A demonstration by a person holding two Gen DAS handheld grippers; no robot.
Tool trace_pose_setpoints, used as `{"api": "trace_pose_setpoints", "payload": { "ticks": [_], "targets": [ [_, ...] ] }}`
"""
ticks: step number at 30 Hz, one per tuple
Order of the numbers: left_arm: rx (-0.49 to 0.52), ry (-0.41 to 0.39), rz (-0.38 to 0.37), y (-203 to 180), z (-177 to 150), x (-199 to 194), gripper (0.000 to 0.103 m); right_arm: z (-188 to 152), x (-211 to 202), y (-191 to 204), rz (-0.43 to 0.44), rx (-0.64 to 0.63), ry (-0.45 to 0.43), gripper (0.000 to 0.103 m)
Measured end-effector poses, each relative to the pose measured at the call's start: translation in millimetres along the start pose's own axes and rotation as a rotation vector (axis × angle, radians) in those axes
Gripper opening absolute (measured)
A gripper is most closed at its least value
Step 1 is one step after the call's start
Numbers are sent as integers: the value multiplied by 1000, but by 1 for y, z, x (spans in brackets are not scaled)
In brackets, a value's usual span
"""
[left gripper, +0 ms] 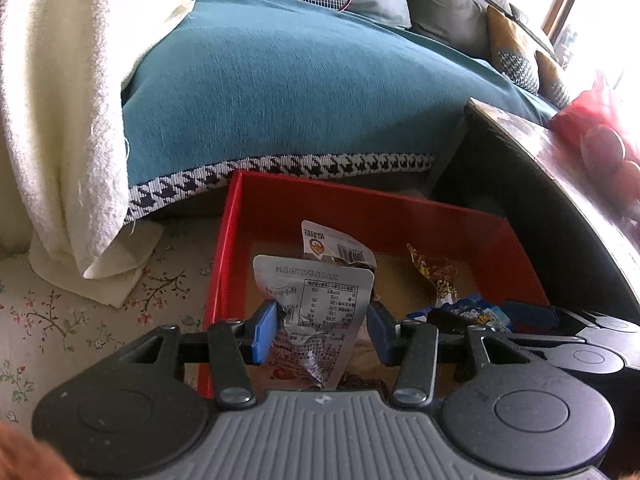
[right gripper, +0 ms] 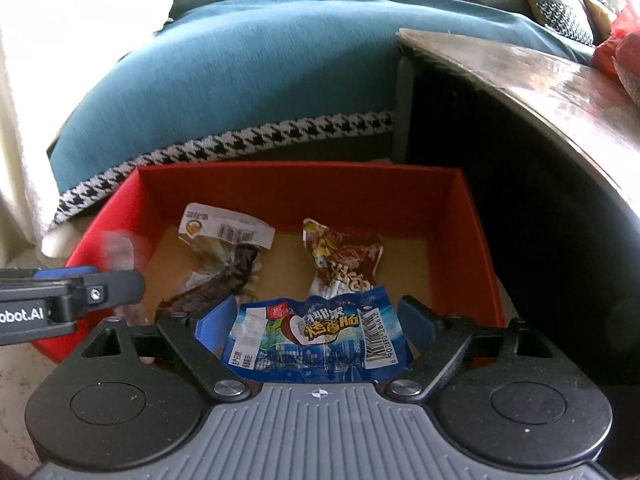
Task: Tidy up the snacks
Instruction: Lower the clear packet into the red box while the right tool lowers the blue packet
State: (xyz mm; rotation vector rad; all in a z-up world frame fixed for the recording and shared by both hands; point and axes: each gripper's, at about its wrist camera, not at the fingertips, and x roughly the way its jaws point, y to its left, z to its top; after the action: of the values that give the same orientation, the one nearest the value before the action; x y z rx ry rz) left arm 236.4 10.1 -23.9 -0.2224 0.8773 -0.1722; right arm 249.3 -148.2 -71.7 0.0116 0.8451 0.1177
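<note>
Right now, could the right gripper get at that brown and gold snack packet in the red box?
Probably not yet: the right gripper has the blue packet between its fingers, though the brown and gold packet lies uncovered just beyond.

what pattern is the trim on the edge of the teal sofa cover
A black-and-white houndstooth trim, clearest in the right wrist view.

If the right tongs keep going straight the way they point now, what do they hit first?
Most likely the brown-and-yellow snack packet lying in the red box, just beyond the blue sausage packet between the right tongs. Depth is hard to judge.
</note>
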Motion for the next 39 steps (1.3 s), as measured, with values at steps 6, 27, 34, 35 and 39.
{"api": "trace_pose_setpoints", "payload": {
  "ticks": [6, 27, 34, 35, 39],
  "targets": [
    [19, -10, 17, -2, -1, -1, 42, 0, -1, 0, -13, -7, 0, 93],
    [36, -26, 41, -7, 1, -9, 56, 1, -17, -2, -39, 17, -41, 96],
    [40, -38, 36, -8, -1, -18, 58, 1, -25, -1, -34, 13, -56, 96],
    [41, -40, 35, -9, -2, -19, 58, 0, -24, -1, -33, 11, -52, 96],
    [49, -45, 31, -11, -3, -25, 59, -2, -29, 0, -35, 10, -57, 96]
  ]
}}
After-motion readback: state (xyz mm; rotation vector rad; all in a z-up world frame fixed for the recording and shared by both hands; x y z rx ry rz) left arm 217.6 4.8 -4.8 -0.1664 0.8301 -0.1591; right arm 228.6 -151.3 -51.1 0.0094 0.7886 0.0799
